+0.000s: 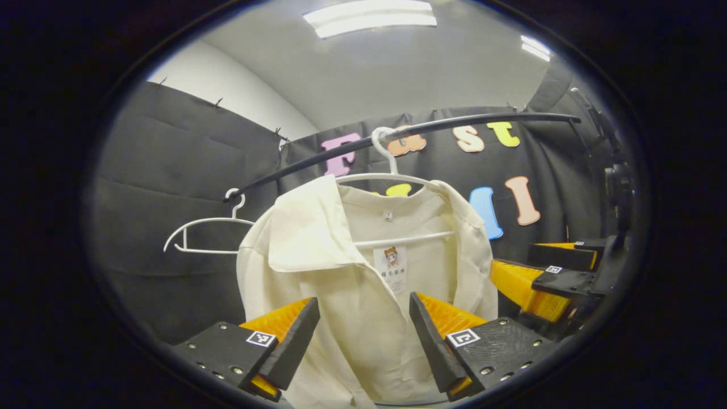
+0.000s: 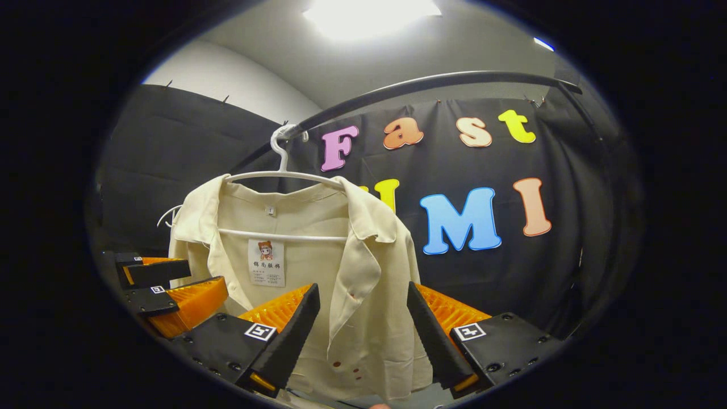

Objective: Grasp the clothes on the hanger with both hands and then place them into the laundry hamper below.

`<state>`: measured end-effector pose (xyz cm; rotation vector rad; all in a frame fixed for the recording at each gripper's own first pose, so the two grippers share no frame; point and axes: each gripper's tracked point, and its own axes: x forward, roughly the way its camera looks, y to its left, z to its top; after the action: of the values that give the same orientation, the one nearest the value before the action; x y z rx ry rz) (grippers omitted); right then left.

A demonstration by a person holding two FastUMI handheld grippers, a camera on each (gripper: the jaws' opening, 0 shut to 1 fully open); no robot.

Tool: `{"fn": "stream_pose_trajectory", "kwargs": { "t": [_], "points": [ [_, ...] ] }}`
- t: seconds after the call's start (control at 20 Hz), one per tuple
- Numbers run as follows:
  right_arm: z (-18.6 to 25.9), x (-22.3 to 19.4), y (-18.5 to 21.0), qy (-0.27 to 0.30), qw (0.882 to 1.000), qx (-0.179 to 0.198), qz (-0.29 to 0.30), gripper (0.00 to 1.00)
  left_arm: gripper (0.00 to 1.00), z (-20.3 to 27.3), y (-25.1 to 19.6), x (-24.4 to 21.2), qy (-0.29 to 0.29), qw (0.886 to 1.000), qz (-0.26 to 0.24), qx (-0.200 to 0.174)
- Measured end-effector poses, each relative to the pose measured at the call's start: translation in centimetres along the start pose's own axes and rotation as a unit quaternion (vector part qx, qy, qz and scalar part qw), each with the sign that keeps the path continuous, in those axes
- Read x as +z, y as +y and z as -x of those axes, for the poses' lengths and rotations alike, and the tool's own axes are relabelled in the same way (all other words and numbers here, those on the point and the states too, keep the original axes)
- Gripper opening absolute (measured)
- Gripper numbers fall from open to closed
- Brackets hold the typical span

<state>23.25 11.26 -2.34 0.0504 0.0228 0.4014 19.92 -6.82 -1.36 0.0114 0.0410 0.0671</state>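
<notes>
Approach step | I held both grippers wide before shirt [image 1: 363,295] on hanger [image 1: 392,176] | next: close on cloth

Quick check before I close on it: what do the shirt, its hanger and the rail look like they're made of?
Shirt: cream woven cloth, matte, likely cotton or linen blend; it drapes in soft folds, with small reddish spots low on the front.
Hanger: white, smooth and thin, probably plastic or coated wire.
Rail: dark slim tube with a slight sheen, likely painted metal.
</notes>
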Motion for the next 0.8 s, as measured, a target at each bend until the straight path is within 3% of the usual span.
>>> {"fn": "stream_pose_trajectory", "kwargs": {
  "t": [0.45, 0.8],
  "points": [
    [-6.0, -1.5, 1.2, 0.007, 0.999, 0.045, -0.017, 0.97, 0.93, -4.2, 1.0, -1.4, 0.015, 0.998, -0.011, 0.066],
    [-9.1, -2.9, 1.7, 0.018, 0.998, 0.053, -0.013, 0.97, 0.91, -6.5, 3.1, -2.5, 0.025, 0.992, -0.034, 0.123]
  ]
}}
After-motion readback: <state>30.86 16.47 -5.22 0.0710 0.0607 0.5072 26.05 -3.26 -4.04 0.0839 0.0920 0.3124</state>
